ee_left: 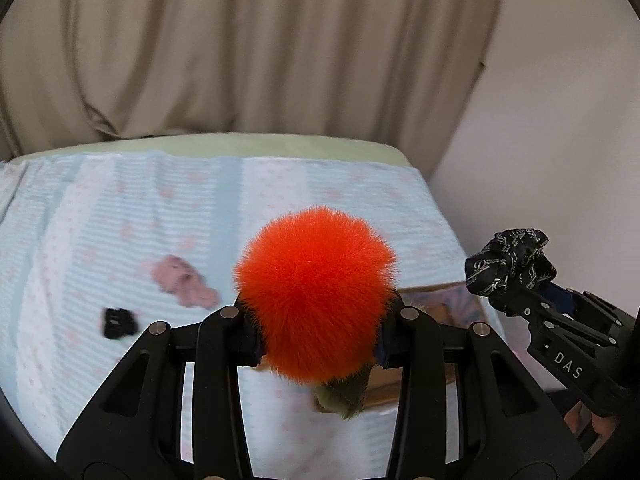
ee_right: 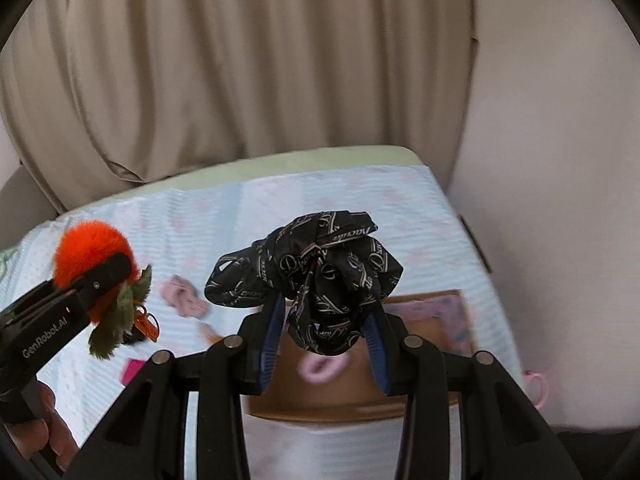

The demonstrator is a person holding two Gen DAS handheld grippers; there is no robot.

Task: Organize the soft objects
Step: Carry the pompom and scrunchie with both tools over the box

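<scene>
My left gripper (ee_left: 318,320) is shut on an orange fluffy pompom (ee_left: 316,292) with green felt leaves, held above the bed; it also shows in the right wrist view (ee_right: 92,256). My right gripper (ee_right: 326,320) is shut on a black printed scrunchie (ee_right: 316,272), held above a cardboard box (ee_right: 432,320). That scrunchie also shows in the left wrist view (ee_left: 510,266) at the right. A pink scrunchie (ee_right: 322,366) lies inside the box. Another pink soft piece (ee_left: 182,280) and a small black item (ee_left: 118,322) lie on the bed.
The bed has a light blue striped cover (ee_left: 120,208) with a green edge. Beige curtains (ee_left: 240,48) hang behind, and a wall stands at the right. A magenta item (ee_right: 132,370) lies on the bed. A pink loop (ee_right: 536,386) sits beside the bed's right edge.
</scene>
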